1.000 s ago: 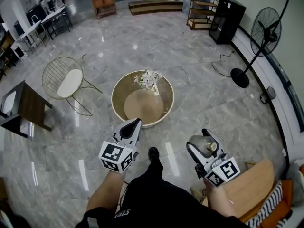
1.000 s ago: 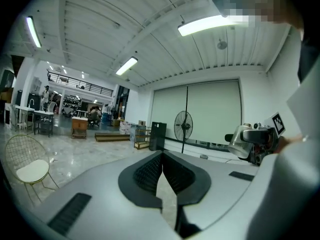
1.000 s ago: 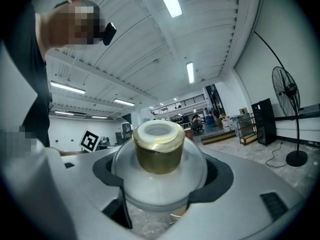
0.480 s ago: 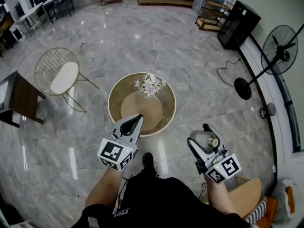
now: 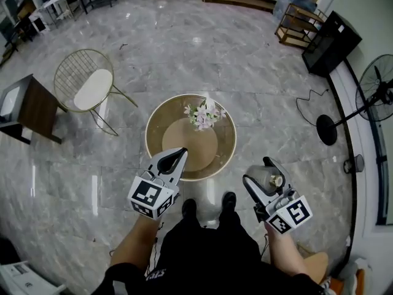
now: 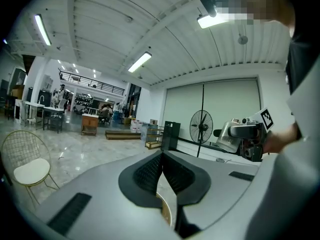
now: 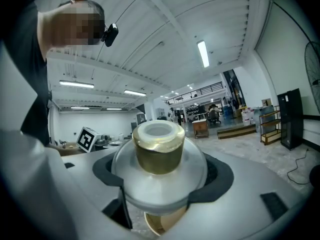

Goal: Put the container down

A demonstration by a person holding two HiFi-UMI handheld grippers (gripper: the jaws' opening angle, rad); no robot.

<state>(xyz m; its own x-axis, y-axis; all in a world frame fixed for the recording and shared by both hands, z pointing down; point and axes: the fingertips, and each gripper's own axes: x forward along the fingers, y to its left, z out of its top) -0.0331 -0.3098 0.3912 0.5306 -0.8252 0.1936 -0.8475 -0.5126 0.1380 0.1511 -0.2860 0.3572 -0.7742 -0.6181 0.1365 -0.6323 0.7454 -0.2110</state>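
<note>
The container (image 5: 263, 178) is a clear rounded jar with a gold neck (image 7: 159, 151) and a white rim. My right gripper (image 5: 262, 177) is shut on its body and holds it in the air to the right of the round table. In the right gripper view the jar (image 7: 159, 176) fills the space between the jaws. My left gripper (image 5: 176, 157) is shut with nothing in it, its tip over the near rim of the table (image 5: 151, 146). In the left gripper view the jaws meet at the gripper (image 6: 161, 170), and the jar (image 6: 229, 136) shows at the right.
The low round wooden table carries a bunch of pale flowers (image 5: 203, 114) at its far side. A gold wire chair (image 5: 91, 88) and a dark side table (image 5: 29, 107) stand at the left. A floor fan (image 5: 344, 120), a black cabinet (image 5: 334, 42) and a shelf (image 5: 298, 23) stand at the right. The person's shoes (image 5: 209, 204) are near the table.
The person has stepped closer to the round table and both feet now show. Both grippers keep their places in the view, the right one still holding the jar.
</note>
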